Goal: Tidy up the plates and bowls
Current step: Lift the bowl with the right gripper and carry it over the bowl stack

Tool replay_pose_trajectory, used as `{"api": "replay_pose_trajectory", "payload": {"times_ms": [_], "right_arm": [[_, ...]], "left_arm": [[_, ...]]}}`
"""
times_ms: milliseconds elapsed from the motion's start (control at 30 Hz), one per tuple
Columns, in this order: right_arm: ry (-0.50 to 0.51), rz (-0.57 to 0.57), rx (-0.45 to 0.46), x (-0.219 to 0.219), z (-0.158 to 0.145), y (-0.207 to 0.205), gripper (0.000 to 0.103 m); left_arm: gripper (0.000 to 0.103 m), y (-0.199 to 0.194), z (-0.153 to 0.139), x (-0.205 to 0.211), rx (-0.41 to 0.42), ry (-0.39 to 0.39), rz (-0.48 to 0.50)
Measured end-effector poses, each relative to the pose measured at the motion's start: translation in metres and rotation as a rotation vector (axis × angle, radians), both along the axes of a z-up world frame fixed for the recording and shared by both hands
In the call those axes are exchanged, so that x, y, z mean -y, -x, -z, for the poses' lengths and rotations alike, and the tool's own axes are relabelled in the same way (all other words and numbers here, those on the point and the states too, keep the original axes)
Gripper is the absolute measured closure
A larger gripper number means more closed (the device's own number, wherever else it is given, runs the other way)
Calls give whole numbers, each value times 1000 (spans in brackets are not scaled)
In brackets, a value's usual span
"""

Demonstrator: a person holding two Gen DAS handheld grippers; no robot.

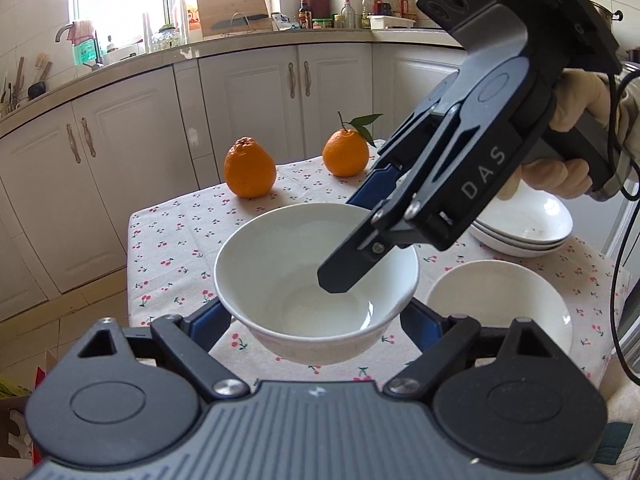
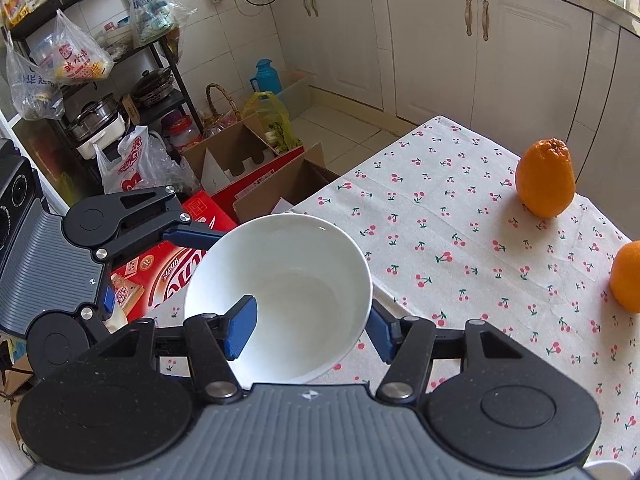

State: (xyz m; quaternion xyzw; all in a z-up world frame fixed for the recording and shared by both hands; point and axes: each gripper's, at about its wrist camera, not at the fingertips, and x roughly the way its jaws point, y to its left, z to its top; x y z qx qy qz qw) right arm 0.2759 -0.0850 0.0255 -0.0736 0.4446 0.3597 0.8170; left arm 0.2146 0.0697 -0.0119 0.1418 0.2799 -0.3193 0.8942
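A white bowl point(image 1: 304, 280) hangs in the air above the near end of the table, held by both grippers. My left gripper point(image 1: 316, 316) is shut on it, one blue pad pressed against each outer side. My right gripper point(image 1: 352, 240) reaches in from the right and is shut on the bowl's wall. In the right wrist view one right pad point(image 2: 240, 328) sits inside the bowl point(image 2: 280, 280) and the other lies outside it. The left gripper point(image 2: 156, 268) comes in from the left there. A second white bowl point(image 1: 500, 312) and a stack of white plates point(image 1: 524, 232) rest on the table at right.
A cherry-print cloth covers the table point(image 1: 180, 232). Two oranges point(image 1: 250, 168) point(image 1: 346, 152) stand near its far end. White cabinets point(image 1: 248, 92) run behind it. Cardboard boxes point(image 2: 240, 160), bags and a black rack point(image 2: 120, 92) crowd the floor beside the table.
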Motion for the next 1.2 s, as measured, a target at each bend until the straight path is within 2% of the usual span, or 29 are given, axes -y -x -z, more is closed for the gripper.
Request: {"api": "replay_pose_trajectory", "payload": {"times_ms": [333, 500, 767, 1200], "right_arm": [[-14, 4, 22, 26, -7, 51, 37], [-15, 11, 28, 32, -12, 64, 37], [-21, 22, 47, 45, -17, 79, 36], [-7, 70, 25, 71, -9, 94, 36]], "left_arm": [[12, 41, -9, 20, 21, -17, 28], [12, 52, -14, 28, 34, -27, 29], [12, 61, -19, 36, 35, -22, 55], [12, 64, -7, 56, -18, 3, 101]]}}
